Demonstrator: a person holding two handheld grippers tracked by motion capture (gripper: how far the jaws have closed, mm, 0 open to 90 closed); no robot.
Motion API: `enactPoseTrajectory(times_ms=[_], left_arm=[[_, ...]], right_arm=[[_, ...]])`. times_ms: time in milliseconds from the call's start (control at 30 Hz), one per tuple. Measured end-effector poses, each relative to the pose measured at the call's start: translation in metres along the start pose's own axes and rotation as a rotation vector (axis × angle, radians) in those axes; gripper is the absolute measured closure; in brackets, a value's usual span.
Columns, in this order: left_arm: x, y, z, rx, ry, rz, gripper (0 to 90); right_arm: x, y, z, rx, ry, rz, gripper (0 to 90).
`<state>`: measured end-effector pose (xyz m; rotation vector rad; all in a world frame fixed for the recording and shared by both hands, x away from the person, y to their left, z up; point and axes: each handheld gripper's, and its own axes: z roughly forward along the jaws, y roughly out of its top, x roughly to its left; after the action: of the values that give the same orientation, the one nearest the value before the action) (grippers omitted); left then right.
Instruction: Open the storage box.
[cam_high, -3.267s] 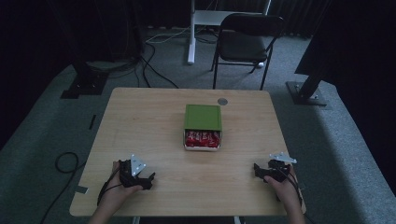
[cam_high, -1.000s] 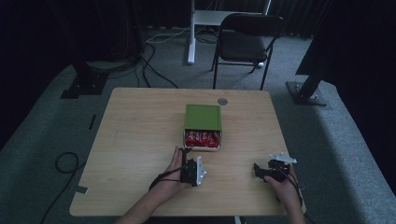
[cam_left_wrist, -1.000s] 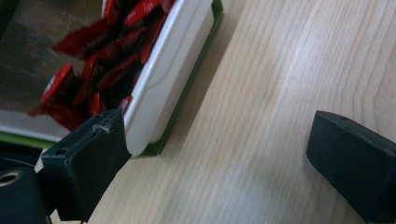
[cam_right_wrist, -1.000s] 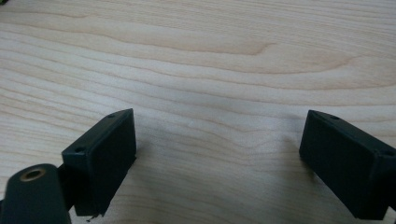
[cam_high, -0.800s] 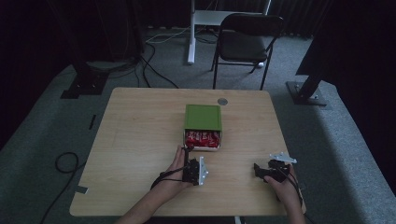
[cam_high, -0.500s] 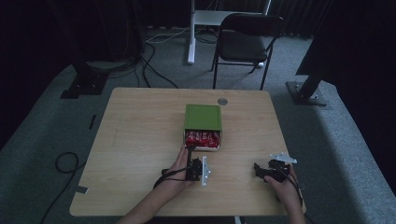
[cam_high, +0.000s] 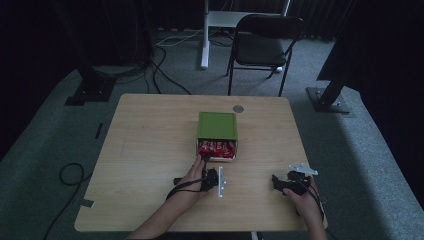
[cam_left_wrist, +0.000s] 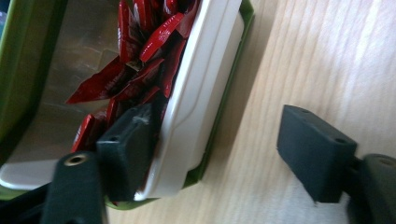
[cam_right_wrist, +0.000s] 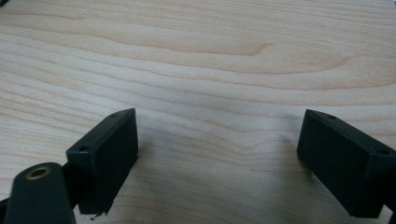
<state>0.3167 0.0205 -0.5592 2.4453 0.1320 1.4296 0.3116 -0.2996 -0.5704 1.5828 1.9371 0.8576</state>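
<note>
A green box (cam_high: 216, 125) sits at the table's middle, its near end open on red packets (cam_high: 216, 148). My left gripper (cam_high: 203, 161) reaches into that end. In the left gripper view its jaws straddle the box's near wall: one fingertip (cam_left_wrist: 130, 140) is inside among the red packets (cam_left_wrist: 140, 70), against the white inner tray (cam_left_wrist: 201, 84); the other hangs over bare wood, apart from the green rim (cam_left_wrist: 229, 107). The left gripper (cam_left_wrist: 217, 126) has just been closing, with the wall between its jaws. My right gripper (cam_high: 281, 182) rests open near the front right edge, nothing between its jaws (cam_right_wrist: 219, 126).
A small grey disc (cam_high: 238, 108) lies on the wooden table (cam_high: 145, 145) behind the box. A dark folding chair (cam_high: 265, 45) stands beyond the far edge. Cables (cam_high: 70, 175) and stand feet lie on the carpet at the left.
My left hand came from the front left of the table to the box, then edged forward until one jaw went inside. The right hand has kept still.
</note>
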Motion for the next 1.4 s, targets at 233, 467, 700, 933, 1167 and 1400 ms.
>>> enactPoseTrajectory(times_ms=[233, 467, 700, 933, 1167, 1400], left_arm=[[0.0, -0.001, 0.006, -0.004, 0.014, 0.033, 38.7], [-0.003, -0.001, 0.012, -0.007, 0.064, 0.079, 45.7], [-0.007, 0.001, 0.016, 0.029, 0.161, 0.171, 61.4], [-0.01, 0.003, 0.019, 0.053, 0.198, 0.188, 65.7], [-0.007, 0.0, 0.018, 0.018, 0.182, 0.201, 67.3], [-0.005, -0.003, 0.017, -0.004, 0.17, 0.209, 68.7]], right_arm=[[0.0, 0.0, 0.0, 0.0, 0.0, 0.0, 12.0], [0.0, 0.0, 0.0, 0.0, -0.001, -0.001, 12.0], [0.0, 0.0, 0.0, 0.0, -0.001, -0.001, 12.1], [0.0, 0.0, 0.0, 0.0, -0.001, -0.001, 12.1], [0.0, 0.0, 0.0, 0.0, -0.001, -0.001, 12.0], [0.0, 0.0, 0.0, 0.0, -0.002, -0.001, 12.0]])
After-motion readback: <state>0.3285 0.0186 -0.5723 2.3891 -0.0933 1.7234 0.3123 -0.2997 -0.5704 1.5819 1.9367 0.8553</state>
